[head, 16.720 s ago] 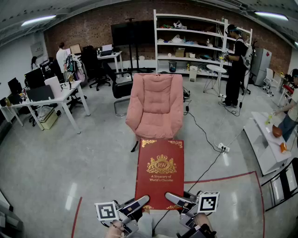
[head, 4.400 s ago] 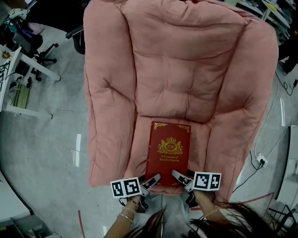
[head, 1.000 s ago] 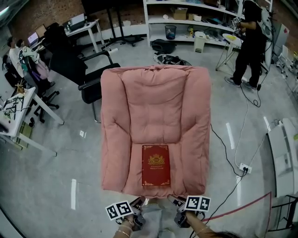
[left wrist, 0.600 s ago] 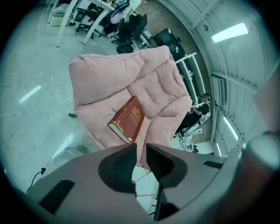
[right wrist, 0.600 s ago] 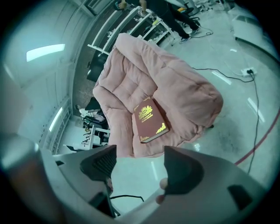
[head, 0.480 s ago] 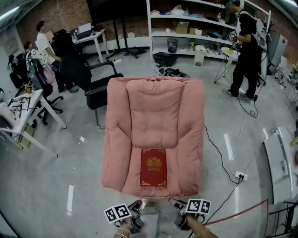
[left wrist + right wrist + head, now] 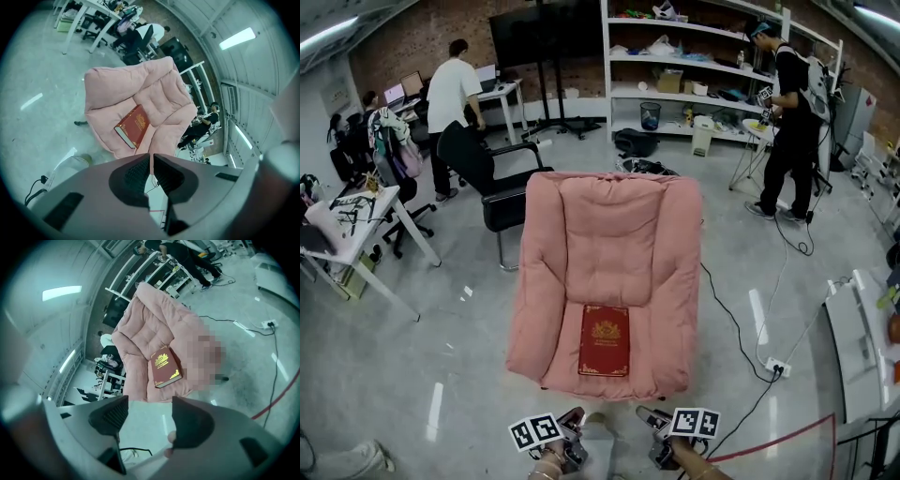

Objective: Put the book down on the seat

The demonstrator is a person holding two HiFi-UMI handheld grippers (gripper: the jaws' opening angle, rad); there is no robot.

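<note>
- Grey concrete floor (image 7: 394, 375) of an open workroom, with a brick back wall, white shelving (image 7: 694, 56) and a white bench (image 7: 356, 211) at left.
- Pink armchair (image 7: 614, 234) at centre, front toward the head camera, with a black office chair (image 7: 492, 183) just behind its left side.
- Red book (image 7: 605, 339) with a gold crest, lying flat and cover up on the seat cushion (image 7: 642, 361), near the front edge and between the two arm pads.
- Left gripper (image 7: 150, 158), low in the head view, short of the armchair and well apart from the book; fingers clenched almost together, just now closing, nothing between them.
- Right gripper (image 7: 149, 403), beside the left; fingers released and wide apart, though just now closing a little, nothing between them.
- Black cable (image 7: 741, 319) across the floor to a white power strip (image 7: 776, 368).
- Red floor line (image 7: 778, 436) at lower right.
</note>
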